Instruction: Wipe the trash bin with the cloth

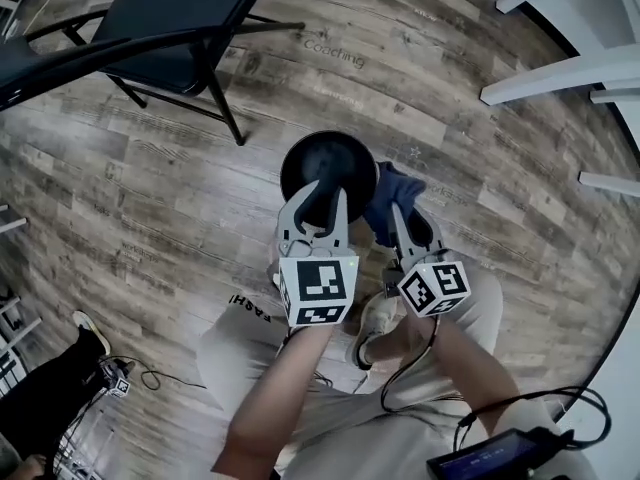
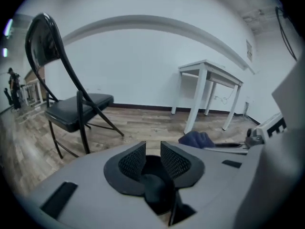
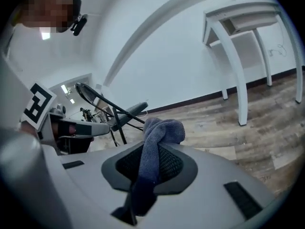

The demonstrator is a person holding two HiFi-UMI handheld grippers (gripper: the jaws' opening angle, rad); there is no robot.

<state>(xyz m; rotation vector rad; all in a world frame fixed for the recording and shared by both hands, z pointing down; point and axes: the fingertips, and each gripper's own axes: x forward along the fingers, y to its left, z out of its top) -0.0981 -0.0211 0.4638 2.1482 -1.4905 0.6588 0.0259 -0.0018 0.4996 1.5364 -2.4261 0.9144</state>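
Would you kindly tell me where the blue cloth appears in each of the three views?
Head view: blue cloth right of centre, beside the black trash bin.
Left gripper view: cloth low, right of centre.
Right gripper view: cloth at centre, pinched in the jaws.
Shared landmark: the black folding chair.

Black folding chair [image 1: 170, 23] on wood-plank floor [image 1: 120, 188], white table [image 2: 212, 73] near a white wall [image 2: 133, 66], loose black cable [image 1: 150, 379]

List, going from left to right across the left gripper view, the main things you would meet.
black folding chair → left tongs, open and empty → white table
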